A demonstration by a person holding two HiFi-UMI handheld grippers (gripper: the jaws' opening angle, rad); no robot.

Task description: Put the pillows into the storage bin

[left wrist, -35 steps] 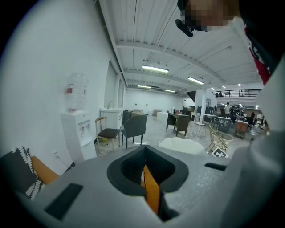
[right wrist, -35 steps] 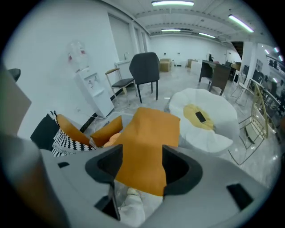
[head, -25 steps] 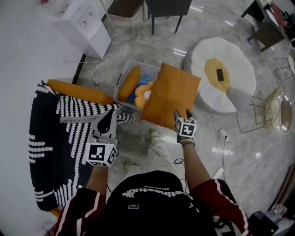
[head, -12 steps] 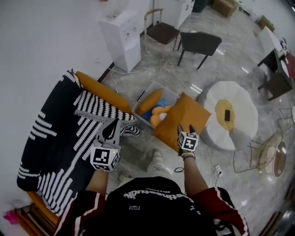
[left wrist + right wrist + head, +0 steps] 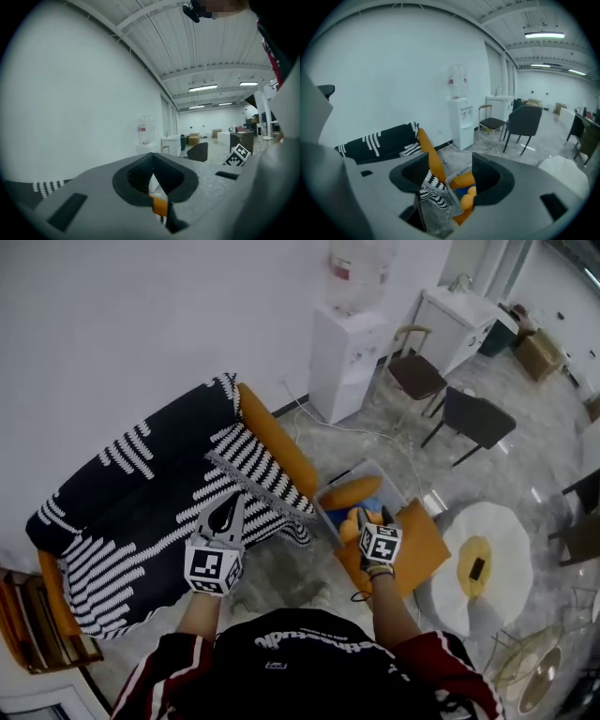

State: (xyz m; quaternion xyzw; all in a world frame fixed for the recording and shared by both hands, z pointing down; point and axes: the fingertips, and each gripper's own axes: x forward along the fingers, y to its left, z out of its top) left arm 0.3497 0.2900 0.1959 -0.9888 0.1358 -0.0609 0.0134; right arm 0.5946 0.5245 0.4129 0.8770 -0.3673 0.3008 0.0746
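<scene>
A clear storage bin [image 5: 389, 482] stands on the floor by the sofa's end. It holds a long orange pillow [image 5: 352, 493] and smaller orange and blue pieces. A big square orange pillow [image 5: 422, 545] lies against the bin's near right side. My right gripper [image 5: 373, 515] hangs open over the bin's near edge, with nothing between its fingers. In the right gripper view the bin [image 5: 454, 199] and the pillow inside it [image 5: 461, 179] show through the gap of the right gripper [image 5: 450, 176]. My left gripper [image 5: 228, 502] is shut and empty over the sofa's front edge. The left gripper [image 5: 151, 168] points about level across the room.
An orange sofa [image 5: 277, 451] under a black-and-white striped throw [image 5: 141, 493] fills the left. A water dispenser [image 5: 349, 352] stands by the wall, with two chairs [image 5: 473, 418] to its right. A round white-and-yellow floor cushion [image 5: 473, 568] sits right of the big pillow. Cables run over the floor.
Both grippers have risen and the view has swung toward the sofa and wall. The right gripper has come off the big pillow's lower edge. That pillow now lies to its right by the bin.
</scene>
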